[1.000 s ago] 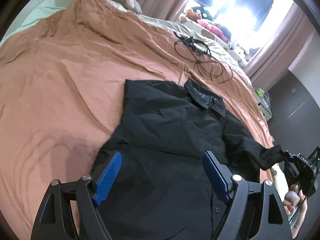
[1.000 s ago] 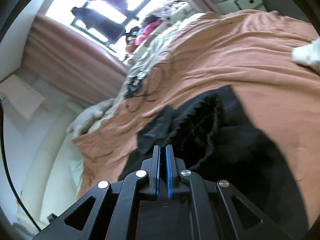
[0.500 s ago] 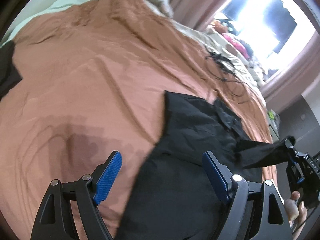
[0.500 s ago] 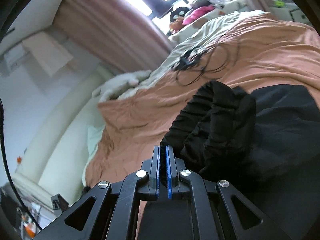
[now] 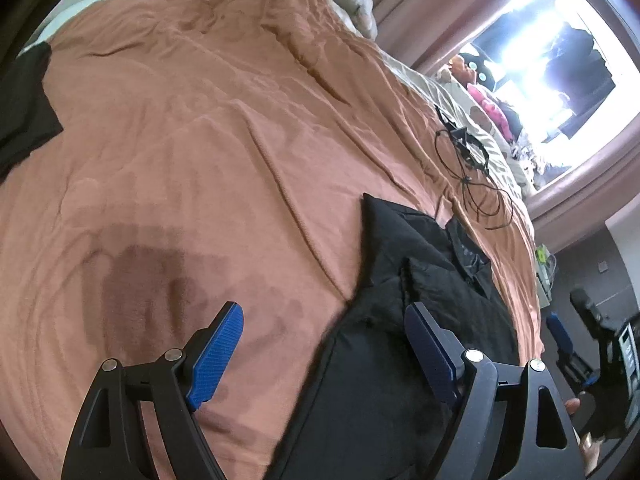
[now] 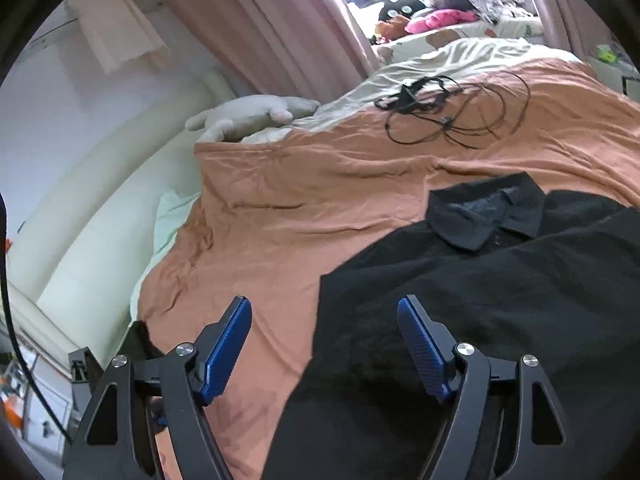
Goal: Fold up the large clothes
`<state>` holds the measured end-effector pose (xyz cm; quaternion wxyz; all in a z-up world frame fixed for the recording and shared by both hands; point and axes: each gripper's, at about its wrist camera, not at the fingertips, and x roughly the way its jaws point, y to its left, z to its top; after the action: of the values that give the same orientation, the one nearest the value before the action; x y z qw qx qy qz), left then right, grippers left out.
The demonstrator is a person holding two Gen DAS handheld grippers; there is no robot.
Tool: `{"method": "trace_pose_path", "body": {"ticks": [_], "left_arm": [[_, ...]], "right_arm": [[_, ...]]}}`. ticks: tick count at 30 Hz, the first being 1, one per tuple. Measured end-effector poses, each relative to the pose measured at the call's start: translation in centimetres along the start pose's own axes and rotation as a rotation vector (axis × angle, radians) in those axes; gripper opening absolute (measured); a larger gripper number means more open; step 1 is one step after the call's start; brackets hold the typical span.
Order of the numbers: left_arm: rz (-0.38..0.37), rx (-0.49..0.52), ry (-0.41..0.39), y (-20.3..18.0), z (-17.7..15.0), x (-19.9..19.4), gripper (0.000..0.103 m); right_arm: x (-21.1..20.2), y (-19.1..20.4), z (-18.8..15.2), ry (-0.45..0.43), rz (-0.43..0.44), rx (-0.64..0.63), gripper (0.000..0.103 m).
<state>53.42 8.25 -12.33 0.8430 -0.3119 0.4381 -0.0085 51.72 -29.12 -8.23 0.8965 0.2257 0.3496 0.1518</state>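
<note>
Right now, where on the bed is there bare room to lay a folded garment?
The widest free patch is the brown bedspread between the black shirt, the dark garment at the far edge and the grey plush toy. It is crowded around the tangled black cable beyond the shirt's collar.

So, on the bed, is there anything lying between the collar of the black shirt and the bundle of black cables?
Nothing: in the right wrist view, only wrinkled orange bedcover separates the shirt's collar from the cables.
</note>
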Motion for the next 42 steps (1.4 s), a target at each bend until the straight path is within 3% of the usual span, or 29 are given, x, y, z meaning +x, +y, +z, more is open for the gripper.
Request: {"method": "trace_pose_path", "body": {"ticks": [8,15,20,26,33,42], "left_arm": [[0.004,0.009,-0.003,-0.7,-0.5,0.2,0.084],[0.05,0.172,0.031,-4.4,-2.5,1.8,0.084],[0.08,0.256,0.035,-6.7,-4.3,2.5,0.084],[0.064,0.32,0.029,-9.5,-6.0,1.9,0.084],[0.011,0.365,0.013,-11.5,-8.9,-0.6,0.084],[-0.022,0.368,-0.001,-9.5,-13.9,-7.1,0.084]], "right_arm": [[-5.4,-7.7,0.0,-0.046,-0.143,0.08,0.076],[-8.2,-15.1,-2.3,-0.072,-0.259,0.131,0.076],[-9.3,-18.1,-2.3,-0.028,-0.414,0.158,0.074],[-12.8,-18.9,-2.6,-0.054,-0.401,0.181,0.074],[-15.5,-19.0,-5.1,-0.027,-0.382,0.2,0.074],[-21.5,-19.2,-11.3,-0.027,-0.344,0.256,0.074]]}}
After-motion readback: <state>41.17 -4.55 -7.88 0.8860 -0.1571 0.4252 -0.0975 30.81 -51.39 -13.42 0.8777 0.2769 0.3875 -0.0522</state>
